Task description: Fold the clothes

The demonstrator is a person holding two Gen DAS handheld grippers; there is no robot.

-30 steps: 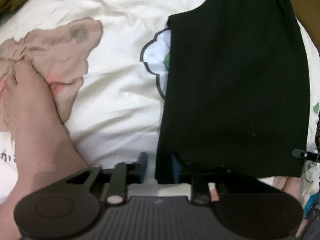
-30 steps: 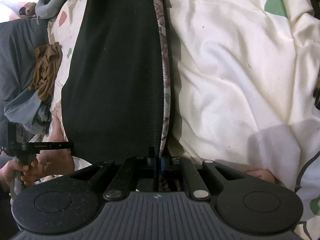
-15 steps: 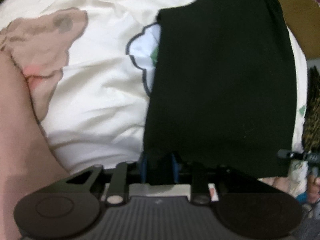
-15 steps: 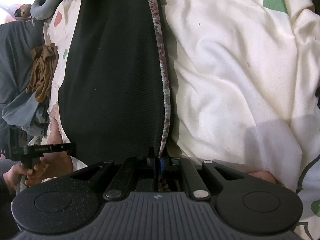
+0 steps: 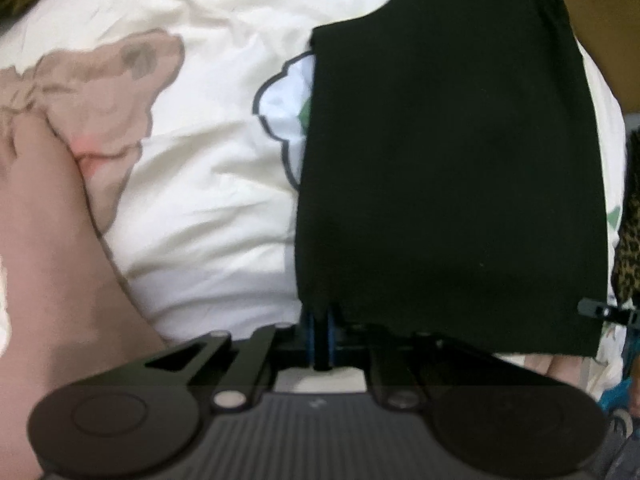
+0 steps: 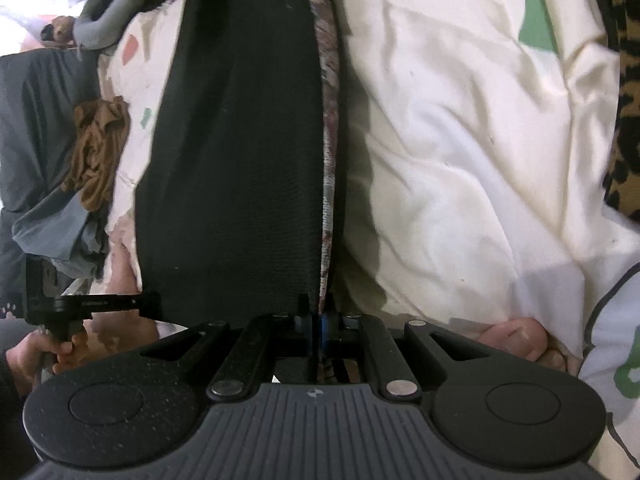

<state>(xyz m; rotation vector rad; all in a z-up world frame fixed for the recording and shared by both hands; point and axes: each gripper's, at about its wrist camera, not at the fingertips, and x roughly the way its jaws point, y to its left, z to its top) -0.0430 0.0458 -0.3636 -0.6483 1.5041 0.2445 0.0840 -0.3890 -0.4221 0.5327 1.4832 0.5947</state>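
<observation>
A black garment (image 5: 452, 168) lies folded on a cream printed bedsheet (image 5: 208, 184). My left gripper (image 5: 320, 328) is shut on its near left corner. In the right wrist view the same black garment (image 6: 236, 152) runs away from me, with a patterned edge (image 6: 330, 128) along its right side. My right gripper (image 6: 318, 326) is shut on the garment's near right corner. The left gripper also shows at the left of the right wrist view (image 6: 152, 304), and the right gripper's tip shows at the far right of the left wrist view (image 5: 592, 307).
A bare leg (image 5: 52, 272) rests on the sheet at the left. A brown crumpled cloth (image 6: 100, 148) and grey clothes (image 6: 44, 120) lie to the left of the garment. A leopard-print fabric (image 6: 624, 92) lies at the right edge. A toe (image 6: 516, 338) shows near my right gripper.
My left gripper moved onto the garment's near left corner and closed on it from open. The right gripper stayed shut on its corner.
</observation>
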